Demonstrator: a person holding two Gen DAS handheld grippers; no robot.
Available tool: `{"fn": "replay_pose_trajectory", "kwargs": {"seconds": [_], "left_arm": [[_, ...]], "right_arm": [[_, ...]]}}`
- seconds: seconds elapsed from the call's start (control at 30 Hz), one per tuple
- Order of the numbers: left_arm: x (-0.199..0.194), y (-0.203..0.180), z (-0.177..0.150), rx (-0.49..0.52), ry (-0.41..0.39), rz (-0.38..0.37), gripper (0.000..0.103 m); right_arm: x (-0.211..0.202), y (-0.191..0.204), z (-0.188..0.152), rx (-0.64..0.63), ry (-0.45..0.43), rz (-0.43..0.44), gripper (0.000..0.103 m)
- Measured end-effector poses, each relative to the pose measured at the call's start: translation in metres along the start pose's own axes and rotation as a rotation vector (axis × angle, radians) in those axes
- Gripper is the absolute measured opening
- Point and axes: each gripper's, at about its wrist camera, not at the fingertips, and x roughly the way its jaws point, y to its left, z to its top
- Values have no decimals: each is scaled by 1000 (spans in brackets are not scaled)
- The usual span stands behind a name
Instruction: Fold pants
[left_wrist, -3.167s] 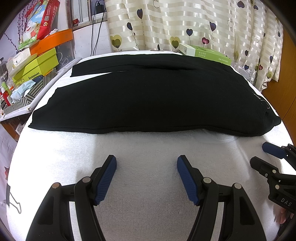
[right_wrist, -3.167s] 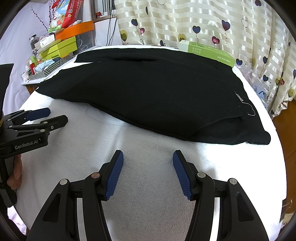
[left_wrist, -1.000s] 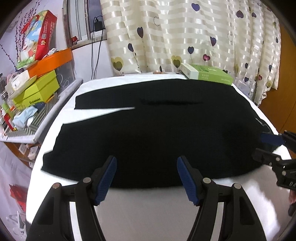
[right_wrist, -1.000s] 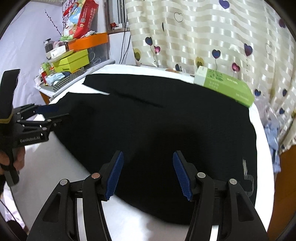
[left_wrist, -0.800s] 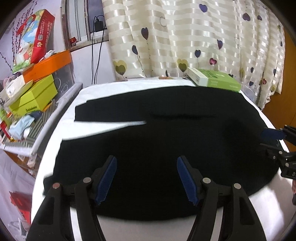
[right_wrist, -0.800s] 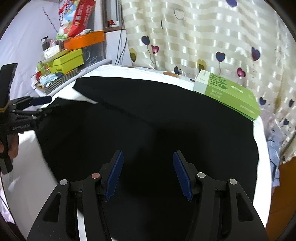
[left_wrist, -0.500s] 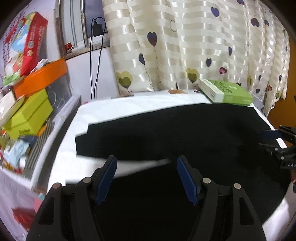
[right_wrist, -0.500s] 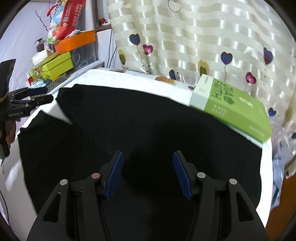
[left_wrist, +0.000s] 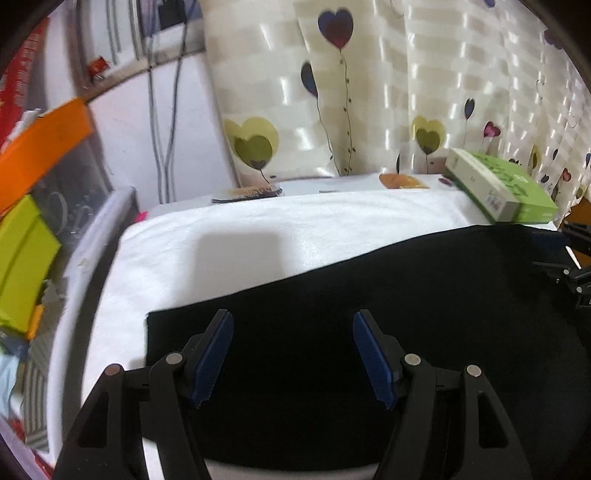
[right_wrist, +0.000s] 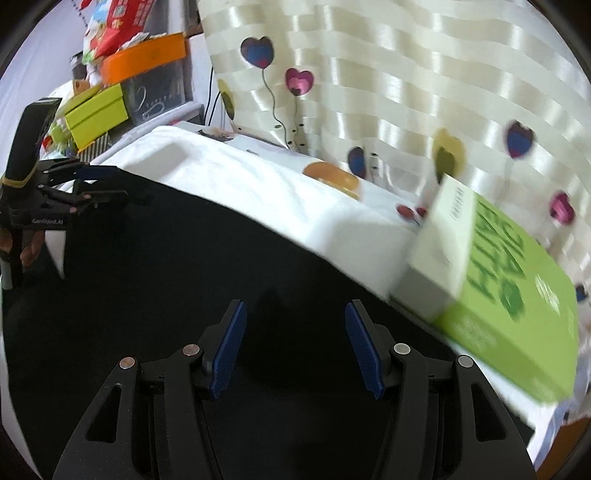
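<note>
The black pants (left_wrist: 388, 302) lie flat on a white towel-covered table (left_wrist: 295, 236); they also fill the right wrist view (right_wrist: 166, 280). My left gripper (left_wrist: 293, 354) is open and empty, hovering over the far leg end near its corner. My right gripper (right_wrist: 293, 347) is open and empty over the pants near their far edge. The left gripper shows at the left of the right wrist view (right_wrist: 92, 184), the right gripper at the right edge of the left wrist view (left_wrist: 565, 251).
A green box (right_wrist: 495, 295) lies on the table's far right, close to my right gripper; it also shows in the left wrist view (left_wrist: 498, 184). Heart-patterned curtains (left_wrist: 369, 92) hang behind. Yellow-green and orange boxes (right_wrist: 99, 114) crowd a shelf at the left.
Both grippers moved forward from the table's near edge across the pants to their far edge. Both stayed open and empty. The pants have not moved.
</note>
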Motion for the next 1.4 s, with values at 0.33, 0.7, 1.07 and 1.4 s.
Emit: {"fn": "replay_pose_trajectory", "kwargs": {"seconds": [0.33,0.7,1.07,1.4], "left_arm": [[31,-1,0,28,55,-44,70],[32,1,4,19,58,-47,70],[-15,-3,-9,-76,-2,-103,49],[-124,-8,-77,-250,-137,-238,49]], "right_arm": [[45,-5,31,-73,69,-1,57],[26,18,26,-168,58,-7,6],[-96,77,-25,-239,-128,-63,6],[-145,156,-144,-178,-131,-45,6]]}}
